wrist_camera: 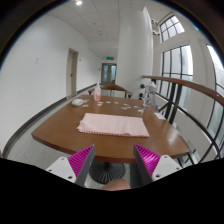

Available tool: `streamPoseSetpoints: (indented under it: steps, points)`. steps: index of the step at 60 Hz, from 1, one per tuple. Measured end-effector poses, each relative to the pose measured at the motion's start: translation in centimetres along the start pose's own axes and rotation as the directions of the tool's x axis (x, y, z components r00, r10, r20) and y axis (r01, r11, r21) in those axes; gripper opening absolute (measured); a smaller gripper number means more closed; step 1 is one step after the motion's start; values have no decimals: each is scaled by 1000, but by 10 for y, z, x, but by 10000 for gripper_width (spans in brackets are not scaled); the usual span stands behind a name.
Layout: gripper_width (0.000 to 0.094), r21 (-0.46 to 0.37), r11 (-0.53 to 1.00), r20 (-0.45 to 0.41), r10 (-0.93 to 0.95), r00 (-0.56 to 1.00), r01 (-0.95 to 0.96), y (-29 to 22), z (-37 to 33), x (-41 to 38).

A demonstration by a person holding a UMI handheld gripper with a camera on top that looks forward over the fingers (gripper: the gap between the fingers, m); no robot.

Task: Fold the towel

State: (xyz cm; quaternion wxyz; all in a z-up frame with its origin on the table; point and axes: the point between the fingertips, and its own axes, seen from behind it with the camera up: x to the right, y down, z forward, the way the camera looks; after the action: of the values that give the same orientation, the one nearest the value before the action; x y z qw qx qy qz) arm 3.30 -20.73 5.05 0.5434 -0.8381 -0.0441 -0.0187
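A pale pink towel lies flat on a round wooden table, spread out beyond my fingers. My gripper is open and empty, held back from the table's near edge and below its top. The magenta pads stand wide apart, with the table's dark pedestal base showing between them.
Small white objects sit at the table's far left and a few items at its far right. A curved wooden railing runs along the right by tall windows. White walls and a doorway lie beyond.
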Motion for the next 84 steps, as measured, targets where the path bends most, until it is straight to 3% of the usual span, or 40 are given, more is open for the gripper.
streamPoseSetpoints:
  steps: [16, 25, 32, 41, 46, 60, 65, 70, 76, 84]
  points:
    - [775, -42, 999, 103, -27, 994, 31, -32, 68, -60]
    - [689, -72, 996, 185, -34, 982, 48, -60, 122, -113]
    - [614, -128, 991, 184, -24, 983, 49, -62, 171, -131]
    - [443, -218, 973, 190, -32, 981, 74, -41, 203, -137]
    - [46, -219, 974, 180, -21, 983, 61, -42, 206, -134]
    - [3, -183, 980, 144, -50, 988, 77, -47, 207, -129]
    - [2, -129, 990, 138, -31, 990, 49, -69, 199, -116]
    - [1, -52, 998, 86, -31, 996, 35, -100, 188, -81]
    - [2, -22, 1000, 16, 13, 1000, -13, -118, 177, -21]
    - [3, -79, 995, -110, 59, 992, -68, -87, 185, 71]
